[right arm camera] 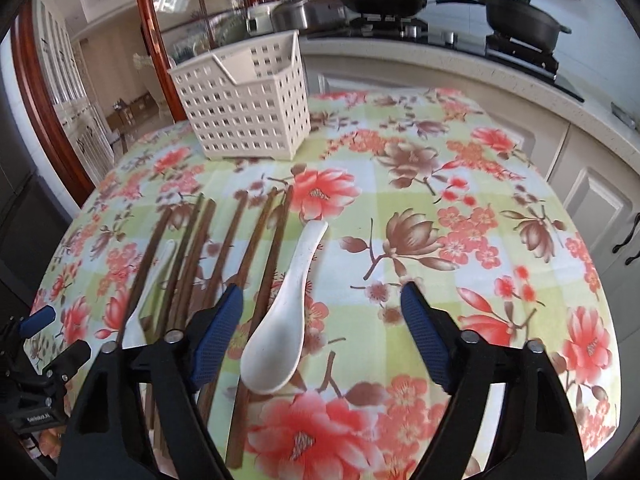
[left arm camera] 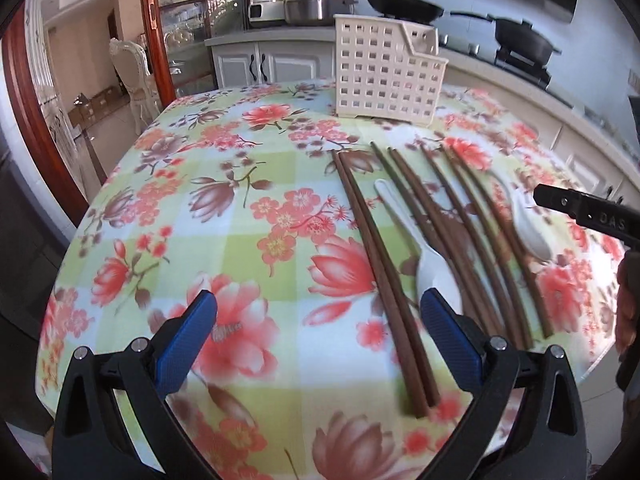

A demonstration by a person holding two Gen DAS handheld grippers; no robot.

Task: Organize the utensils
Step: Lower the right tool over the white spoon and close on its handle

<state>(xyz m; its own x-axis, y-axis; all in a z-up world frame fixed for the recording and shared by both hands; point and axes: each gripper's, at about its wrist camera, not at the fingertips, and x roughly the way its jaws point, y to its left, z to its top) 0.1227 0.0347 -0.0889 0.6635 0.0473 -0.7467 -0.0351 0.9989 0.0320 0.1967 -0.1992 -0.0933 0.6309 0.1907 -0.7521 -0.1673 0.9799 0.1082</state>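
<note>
Several brown chopsticks (left arm camera: 452,216) lie side by side on the floral tablecloth (left arm camera: 200,220), pointing toward a white slotted utensil basket (left arm camera: 384,68) that stands upright at the far edge. One white spoon (left arm camera: 404,220) lies among them and another (left arm camera: 528,232) lies at their right. My left gripper (left arm camera: 318,304) is open above the cloth, and the leftmost chopstick pair (left arm camera: 380,264) runs between its fingers. My right gripper (right arm camera: 322,296) is open over the right-hand spoon (right arm camera: 280,320), whose bowl lies between the pads untouched. The chopsticks (right arm camera: 224,260) and the basket (right arm camera: 248,108) show here too.
Behind the table runs a kitchen counter (right arm camera: 480,64) with a stove, a frying pan (right arm camera: 380,0), a lidded pot (right arm camera: 520,20) and cookers. White cabinets (right arm camera: 592,200) stand close on the right. A wood-framed glass door (left arm camera: 160,40) is at the left. The tablecloth's left half (left arm camera: 180,200) holds nothing.
</note>
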